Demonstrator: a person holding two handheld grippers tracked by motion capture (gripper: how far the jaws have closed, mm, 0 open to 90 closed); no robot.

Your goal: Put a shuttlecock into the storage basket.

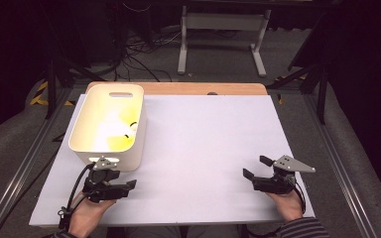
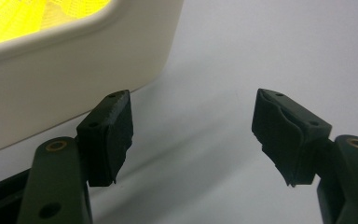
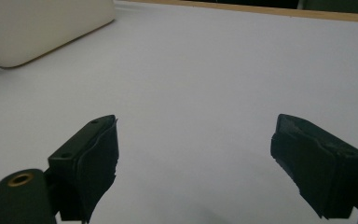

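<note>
The left tool (image 1: 121, 184) rests low on the bench (image 1: 203, 148) at its near left edge, released, nothing between its wide-set jaws, which aim off to the right along the bench. The cream bin (image 1: 110, 124) stands just beyond it and slightly to its left, the bin's near wall almost touching the back of the tool, and in the left gripper view that wall (image 2: 65, 88) rises close beside the left jaw. The right tool (image 1: 254, 167) sits at the near right, likewise released and empty, well apart from the bin, so the left hand is plainly the nearer one. The bin's long axis runs away from the person. Inside lies something yellow (image 1: 121, 131), mesh-like in the left gripper view, with dark loops; glare washes it out, so its shape and number are hard to tell.
</note>
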